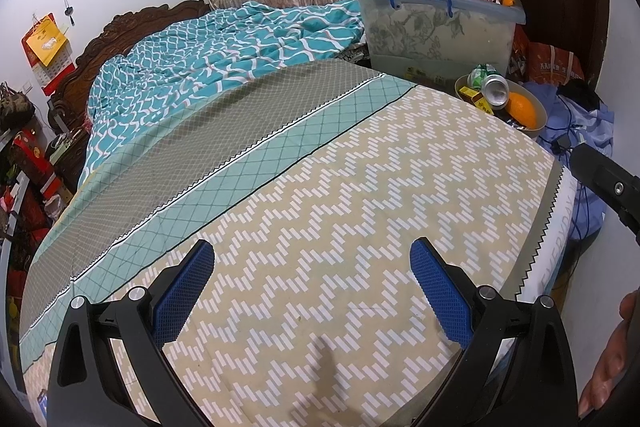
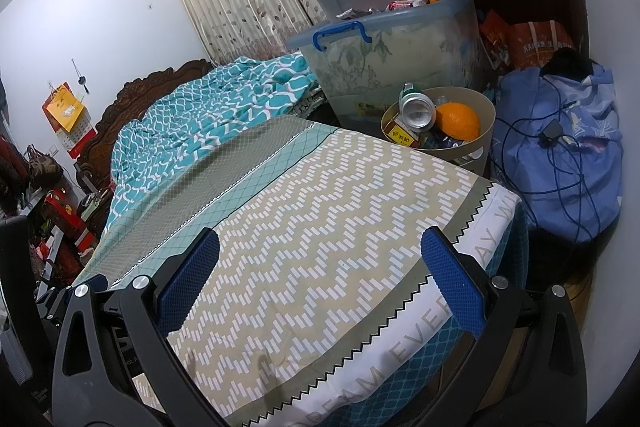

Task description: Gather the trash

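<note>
Both grippers hovered over bed (image 2: 320,211), jaws wide, empty: left gripper (image 1: 312,291), right gripper (image 2: 320,279). Trash bin (image 2: 486,115) with can (image 2: 418,111), orange (image 2: 458,121) lay at 1 o'clock off bed corner; right gripper looked nearer

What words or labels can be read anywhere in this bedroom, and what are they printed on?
"DREAM EVER... AY W...", partly cut off: white border of the bedsheet.
"EVERYDAY": same border, left wrist view.
Chinese characters on the orange bag: too blurred.
Yellow box in the bin: unreadable.
Wall calendar: too small.
</note>
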A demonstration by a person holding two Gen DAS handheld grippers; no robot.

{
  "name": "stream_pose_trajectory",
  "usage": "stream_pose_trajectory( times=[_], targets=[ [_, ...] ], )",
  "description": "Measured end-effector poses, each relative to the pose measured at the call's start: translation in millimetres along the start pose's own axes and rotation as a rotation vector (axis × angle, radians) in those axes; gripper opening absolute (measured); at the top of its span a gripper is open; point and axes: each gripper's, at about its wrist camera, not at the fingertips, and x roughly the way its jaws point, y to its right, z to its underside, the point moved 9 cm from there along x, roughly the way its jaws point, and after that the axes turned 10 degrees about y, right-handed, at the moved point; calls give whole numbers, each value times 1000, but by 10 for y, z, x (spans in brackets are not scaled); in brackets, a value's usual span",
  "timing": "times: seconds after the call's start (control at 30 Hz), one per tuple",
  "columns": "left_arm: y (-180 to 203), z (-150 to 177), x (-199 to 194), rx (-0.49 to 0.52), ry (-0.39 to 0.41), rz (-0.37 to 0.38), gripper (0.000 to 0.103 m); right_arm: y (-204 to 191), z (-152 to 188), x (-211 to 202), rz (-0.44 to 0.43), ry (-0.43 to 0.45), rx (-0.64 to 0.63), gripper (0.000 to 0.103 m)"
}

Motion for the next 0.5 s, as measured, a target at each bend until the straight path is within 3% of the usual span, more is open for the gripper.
stream_pose_trajectory(
  times=[0.5],
  targets=[
    [52,-8,-36,23,10,26,94,22,4,5,1,-1,4,100]
  ],
)
